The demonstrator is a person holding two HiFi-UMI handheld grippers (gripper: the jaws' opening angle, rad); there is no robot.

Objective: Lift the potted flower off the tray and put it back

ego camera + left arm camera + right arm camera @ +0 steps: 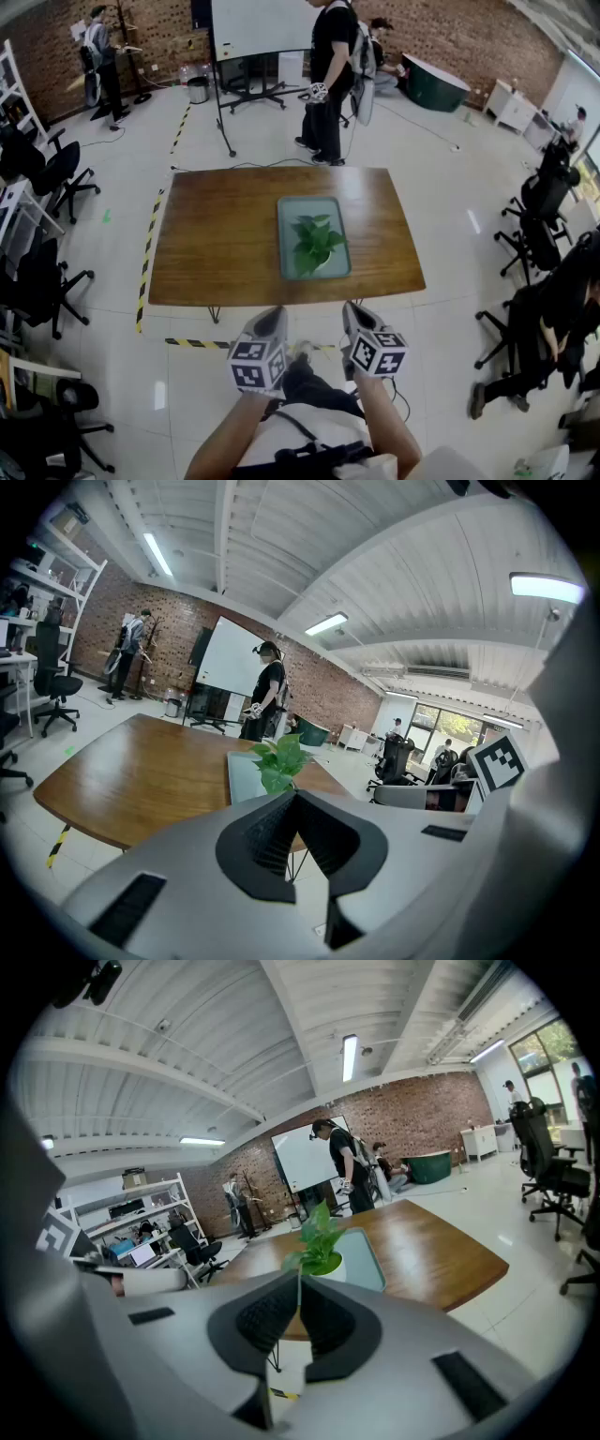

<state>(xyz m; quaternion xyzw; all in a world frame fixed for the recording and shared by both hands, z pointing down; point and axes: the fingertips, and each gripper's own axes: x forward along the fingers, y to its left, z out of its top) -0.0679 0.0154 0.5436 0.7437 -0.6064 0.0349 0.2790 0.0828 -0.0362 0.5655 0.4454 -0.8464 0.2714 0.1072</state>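
A potted flower (315, 246) with broad green leaves stands in a pale grey-green tray (292, 208) on the right half of a brown wooden table (216, 234). The plant also shows as the potted flower (279, 760) beyond the left jaws and the potted flower (319, 1244) in its white pot beyond the right jaws. My left gripper (268, 323) and right gripper (354, 322) hang side by side short of the table's near edge, off the table. Both are shut with nothing between the pads: left gripper (294, 797), right gripper (299, 1283).
A person in black (330, 75) stands past the table's far edge by a whiteboard (258, 26). Black office chairs (47, 173) line the left, more chairs (544, 202) and a seated person the right. Yellow-black tape (150, 246) marks the floor along the table's left side.
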